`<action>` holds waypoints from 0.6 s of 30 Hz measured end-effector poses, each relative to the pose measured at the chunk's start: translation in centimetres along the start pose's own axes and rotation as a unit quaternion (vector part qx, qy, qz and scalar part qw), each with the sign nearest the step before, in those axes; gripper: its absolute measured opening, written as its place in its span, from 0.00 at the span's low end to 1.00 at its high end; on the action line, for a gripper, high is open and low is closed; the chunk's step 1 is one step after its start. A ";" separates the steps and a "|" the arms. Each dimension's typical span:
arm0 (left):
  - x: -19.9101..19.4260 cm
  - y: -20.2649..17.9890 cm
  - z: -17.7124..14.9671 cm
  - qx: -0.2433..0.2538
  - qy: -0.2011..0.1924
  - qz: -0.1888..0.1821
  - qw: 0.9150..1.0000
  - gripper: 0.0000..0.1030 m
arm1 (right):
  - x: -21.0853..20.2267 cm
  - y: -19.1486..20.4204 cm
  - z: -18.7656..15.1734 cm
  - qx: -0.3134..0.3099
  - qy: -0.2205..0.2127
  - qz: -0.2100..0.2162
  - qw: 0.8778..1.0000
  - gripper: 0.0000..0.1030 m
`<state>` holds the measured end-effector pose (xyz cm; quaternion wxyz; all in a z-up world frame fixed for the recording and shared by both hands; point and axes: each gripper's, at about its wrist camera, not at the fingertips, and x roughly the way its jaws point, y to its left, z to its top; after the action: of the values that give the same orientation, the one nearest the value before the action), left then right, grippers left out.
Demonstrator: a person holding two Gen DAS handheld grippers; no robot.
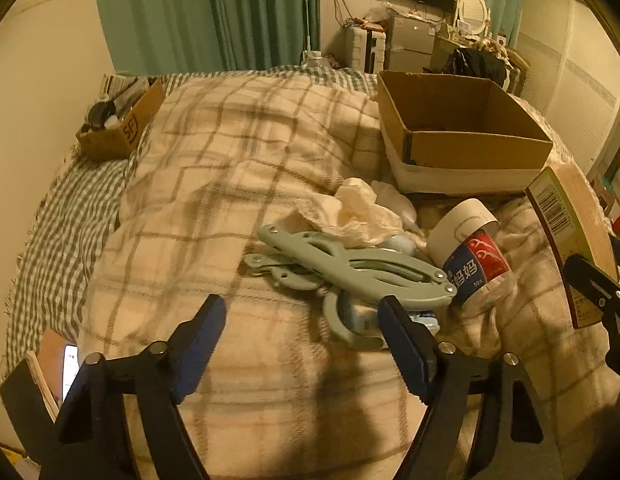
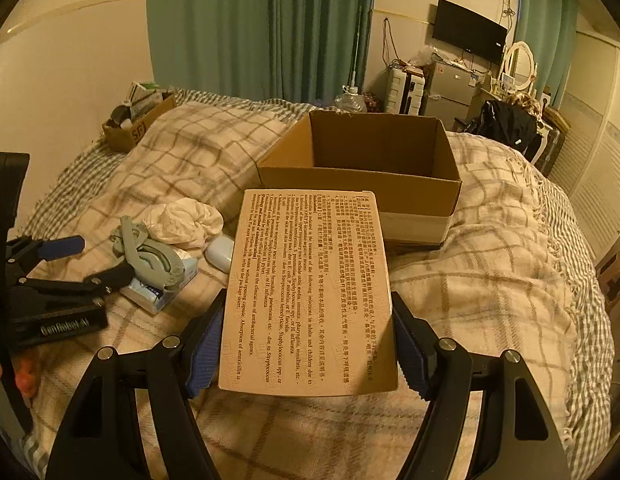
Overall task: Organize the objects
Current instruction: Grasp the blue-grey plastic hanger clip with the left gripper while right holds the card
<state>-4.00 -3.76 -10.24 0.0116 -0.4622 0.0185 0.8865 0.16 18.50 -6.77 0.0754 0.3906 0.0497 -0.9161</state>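
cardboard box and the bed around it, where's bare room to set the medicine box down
The big cardboard box looks empty as far as its inside shows. The plaid blanket to its right is bare, as is the stretch between the small box and the clutter. It is crowded left of the medicine box: folding hanger, crumpled cloth, floss tub.

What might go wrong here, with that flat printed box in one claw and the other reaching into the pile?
The medicine box is pinched only by its side edges in the right gripper, so it may twist or slip before reaching the cardboard box. The left gripper may snag the tangled green hanger, dragging the tissue pack along.
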 end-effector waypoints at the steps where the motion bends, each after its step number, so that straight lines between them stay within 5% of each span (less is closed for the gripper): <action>1: 0.3 0.0 0.1 0.001 0.006 -0.006 1.000 0.76 | 0.1 -0.1 -0.1 0.001 -0.001 0.002 1.000 0.71; 6: 2.5 -0.8 0.0 0.009 0.027 -0.025 0.999 0.71 | 0.6 -0.3 -0.3 0.005 0.003 0.011 1.000 0.71; 12: 3.9 -1.9 1.1 0.010 0.046 -0.095 0.994 0.25 | 0.5 -0.4 -0.5 0.007 0.002 0.008 1.000 0.71; 18: 3.3 -2.0 1.1 -0.006 0.038 -0.107 0.993 0.07 | -0.2 -0.5 -0.6 0.003 -0.007 0.002 1.000 0.71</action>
<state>-6.70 -1.68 -12.43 0.1034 -0.4947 -0.0358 0.8622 0.66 19.07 -7.00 0.0761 0.3841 0.0454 -0.9190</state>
